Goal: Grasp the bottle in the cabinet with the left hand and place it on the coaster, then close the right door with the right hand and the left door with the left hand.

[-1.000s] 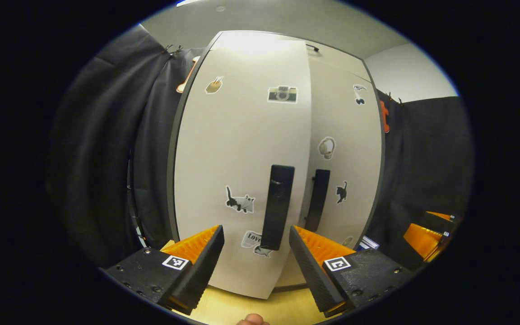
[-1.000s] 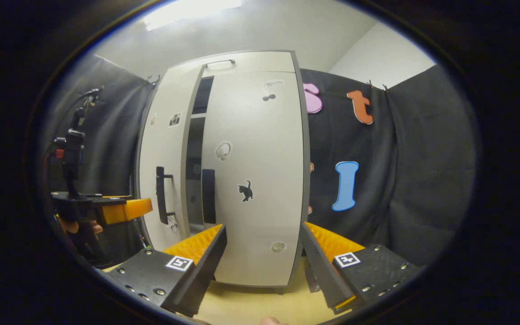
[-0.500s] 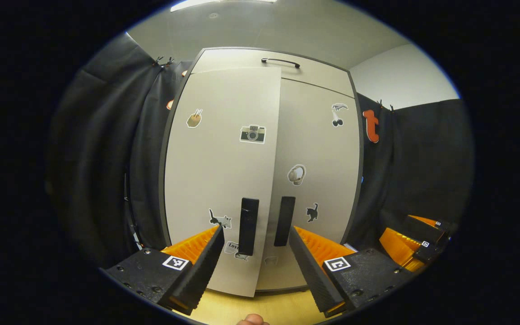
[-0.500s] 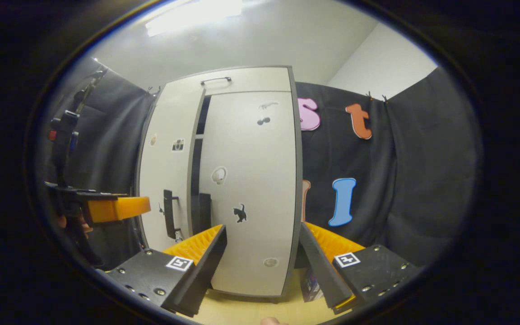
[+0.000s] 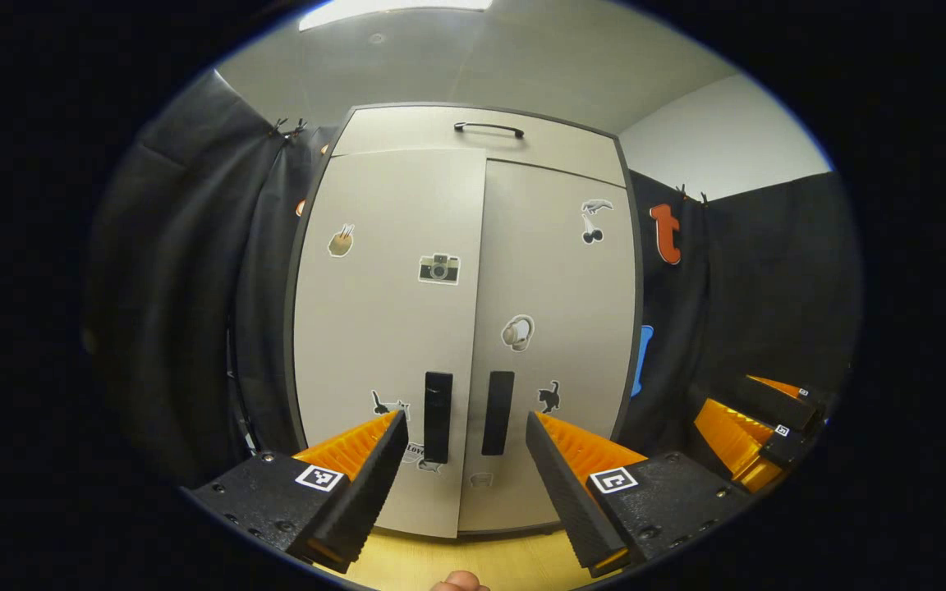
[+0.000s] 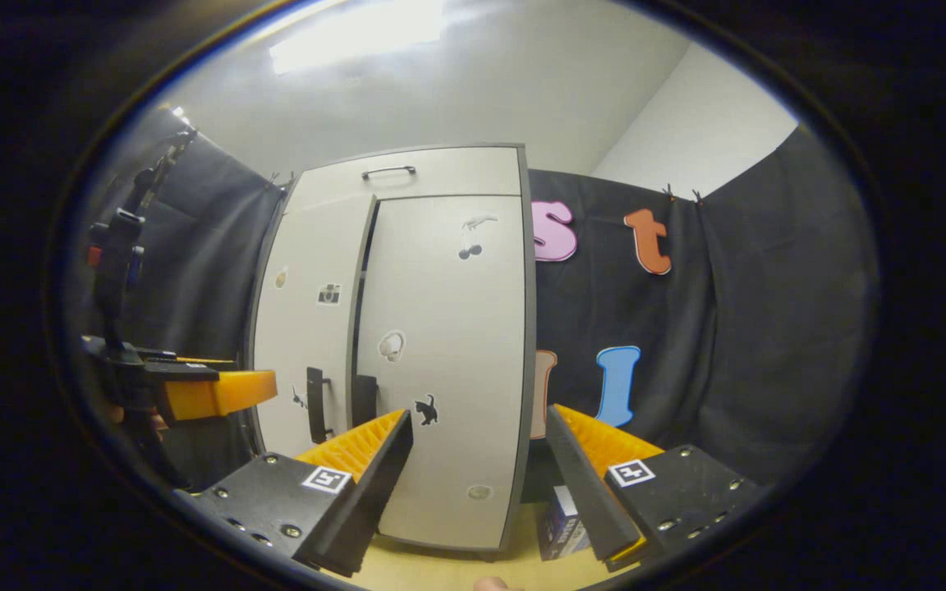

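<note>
Cabinet's left door (image 5: 387, 345) looks nearly flush in the left gripper view, though a dark slit shows beside the right door (image 6: 440, 361), so the left hand-held gripper (image 5: 465, 484), fingers apart and empty, should press it home squarely.

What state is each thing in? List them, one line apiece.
left door: all but shut; the right gripper view shows a dark slit along its edge
right door: shut
top panel with a handle: shut
left gripper: jaws open, holding nothing, clear of the doors
right gripper: jaws open, holding nothing
</note>
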The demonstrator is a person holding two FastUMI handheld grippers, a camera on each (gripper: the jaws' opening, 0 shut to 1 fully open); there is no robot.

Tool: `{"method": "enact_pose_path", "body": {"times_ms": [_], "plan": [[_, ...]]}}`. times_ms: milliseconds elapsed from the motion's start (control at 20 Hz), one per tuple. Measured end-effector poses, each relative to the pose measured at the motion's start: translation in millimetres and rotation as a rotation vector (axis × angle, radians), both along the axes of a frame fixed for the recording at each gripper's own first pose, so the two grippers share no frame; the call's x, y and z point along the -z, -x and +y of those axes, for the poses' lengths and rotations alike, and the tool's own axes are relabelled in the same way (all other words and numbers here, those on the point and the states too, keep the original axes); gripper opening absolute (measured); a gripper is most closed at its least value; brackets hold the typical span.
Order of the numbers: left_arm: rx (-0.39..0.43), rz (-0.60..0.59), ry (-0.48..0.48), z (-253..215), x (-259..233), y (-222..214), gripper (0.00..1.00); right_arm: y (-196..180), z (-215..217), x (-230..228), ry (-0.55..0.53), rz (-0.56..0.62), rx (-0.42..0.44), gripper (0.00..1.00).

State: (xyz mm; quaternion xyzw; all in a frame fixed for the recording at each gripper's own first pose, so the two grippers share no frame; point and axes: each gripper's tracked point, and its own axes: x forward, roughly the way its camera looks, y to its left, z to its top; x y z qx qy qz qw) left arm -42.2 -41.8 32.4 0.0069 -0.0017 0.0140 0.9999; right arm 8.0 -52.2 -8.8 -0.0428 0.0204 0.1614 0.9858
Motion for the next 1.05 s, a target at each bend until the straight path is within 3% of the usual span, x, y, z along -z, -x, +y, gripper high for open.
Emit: {"method": "enact_pose_path", "body": {"times_ms": [350, 600, 800, 1050], "plan": [[0.007, -0.016, 0.007, -72, 10, -8, 0.93, -15, -64, -8, 0.033, -0.026, -0.027, 0.98], [0.032, -0.031, 0.038, -168, 23, -35, 0.95, -46, -154, -2, 0.095, -0.010, -0.012, 0.98], [0.074, -0.087, 0.095, -241, 37, -61, 0.95, -79, -231, 0, 0.068, -0.023, 0.034, 0.98], [0.087, -0.103, 0.127, -308, 102, -98, 0.95, -110, -308, 35, 0.039, -0.062, 0.055, 0.98]]}}
